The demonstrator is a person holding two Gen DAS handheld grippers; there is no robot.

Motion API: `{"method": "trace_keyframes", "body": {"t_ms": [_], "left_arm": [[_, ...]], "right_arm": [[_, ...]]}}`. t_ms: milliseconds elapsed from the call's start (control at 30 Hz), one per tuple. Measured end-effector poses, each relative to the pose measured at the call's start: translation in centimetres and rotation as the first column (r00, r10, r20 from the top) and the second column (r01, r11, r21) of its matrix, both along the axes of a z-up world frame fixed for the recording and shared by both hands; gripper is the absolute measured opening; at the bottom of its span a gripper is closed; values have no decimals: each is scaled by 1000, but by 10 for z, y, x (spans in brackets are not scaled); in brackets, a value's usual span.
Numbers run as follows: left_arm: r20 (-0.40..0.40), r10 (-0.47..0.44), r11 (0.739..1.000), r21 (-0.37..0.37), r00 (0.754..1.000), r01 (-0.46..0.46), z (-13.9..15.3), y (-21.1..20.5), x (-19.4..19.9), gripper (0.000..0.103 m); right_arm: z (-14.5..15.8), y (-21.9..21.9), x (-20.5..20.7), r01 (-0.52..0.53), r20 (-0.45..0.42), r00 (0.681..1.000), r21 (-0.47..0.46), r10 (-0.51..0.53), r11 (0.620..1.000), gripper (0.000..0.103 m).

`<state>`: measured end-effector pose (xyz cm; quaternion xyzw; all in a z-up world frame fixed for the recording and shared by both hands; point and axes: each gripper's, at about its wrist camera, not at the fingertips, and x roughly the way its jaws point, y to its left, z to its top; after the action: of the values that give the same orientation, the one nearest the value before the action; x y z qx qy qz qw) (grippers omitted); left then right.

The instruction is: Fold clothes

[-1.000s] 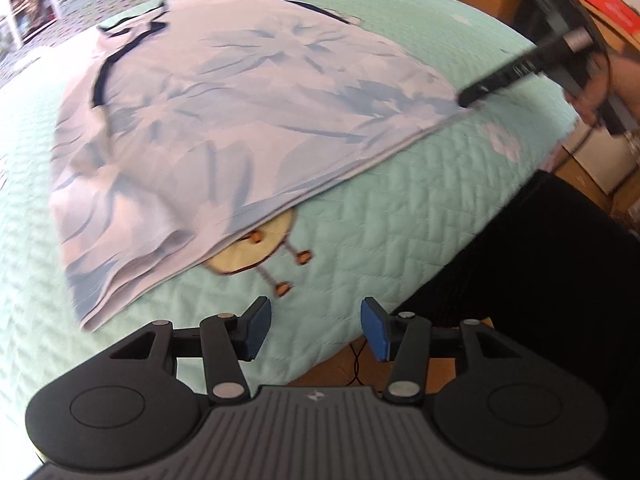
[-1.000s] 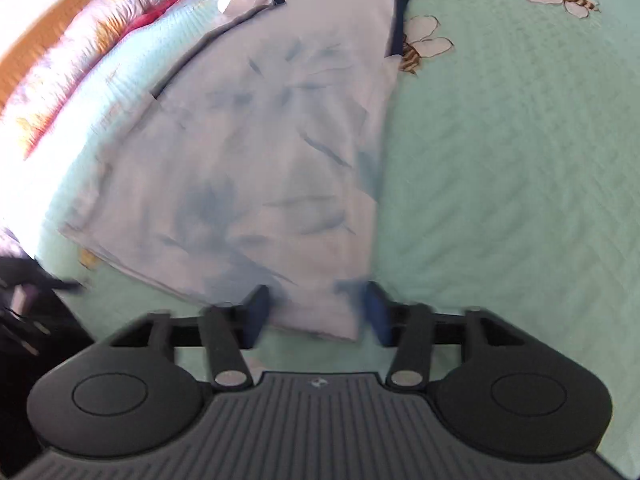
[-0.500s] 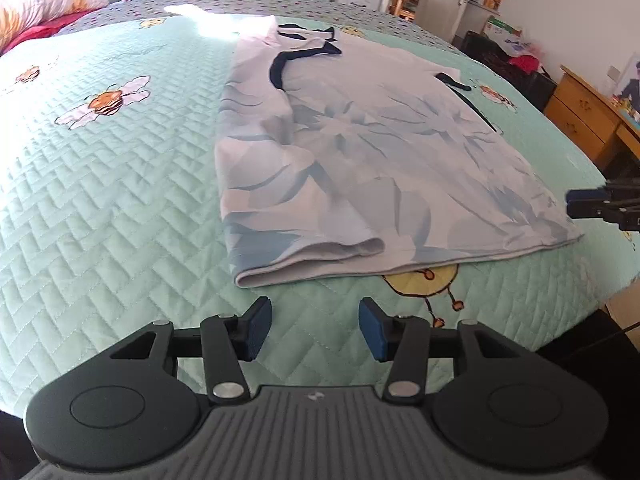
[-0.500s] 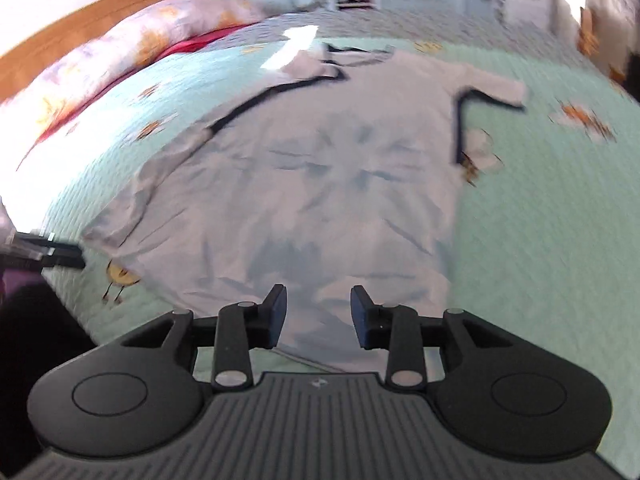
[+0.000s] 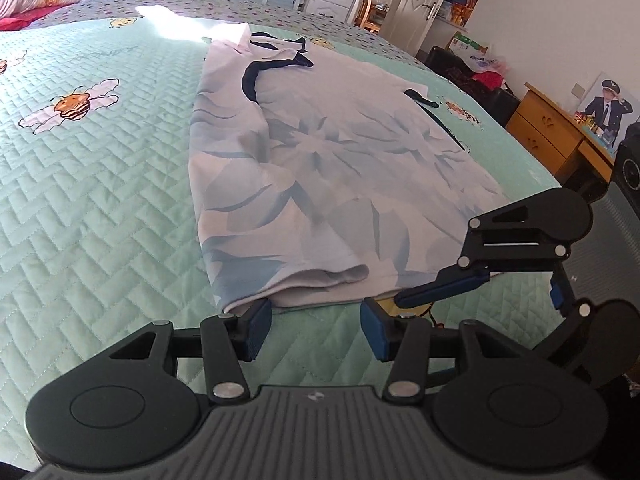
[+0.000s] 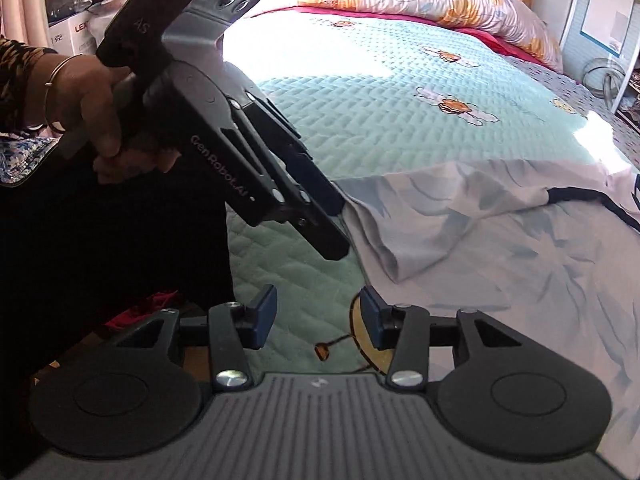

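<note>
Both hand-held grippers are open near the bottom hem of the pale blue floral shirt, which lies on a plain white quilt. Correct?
Not quite. The quilt is mint green with bee motifs, not plain white, as the left wrist view shows. The rest holds: left hand-held gripper and right hand-held gripper are open by the shirt hem.

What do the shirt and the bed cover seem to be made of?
Shirt: probably thin, soft woven or knit fabric with a matte finish; it drapes limply and wrinkles. Bed cover: padded quilted cloth, likely cotton or polyester; stitched zigzag lines puff its surface.
</note>
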<state>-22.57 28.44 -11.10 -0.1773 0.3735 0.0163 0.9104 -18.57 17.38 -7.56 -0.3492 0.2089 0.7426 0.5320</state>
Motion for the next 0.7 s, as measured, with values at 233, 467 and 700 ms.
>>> {"method": "trace_keyframes", "body": {"t_ms": [233, 467, 700], "left_arm": [[-7, 12, 1000, -24, 1000, -12, 6, 10, -13, 53], [19, 95, 995, -31, 995, -94, 12, 26, -33, 53], [48, 37, 999, 27, 998, -38, 15, 14, -30, 53]], "right_arm": [[1, 5, 21, 116, -149, 982, -21, -118, 993, 57], [-11, 15, 89, 448, -519, 701, -214, -489, 868, 60], [-25, 41, 97, 527, -574, 512, -378, -640, 761, 60]]}}
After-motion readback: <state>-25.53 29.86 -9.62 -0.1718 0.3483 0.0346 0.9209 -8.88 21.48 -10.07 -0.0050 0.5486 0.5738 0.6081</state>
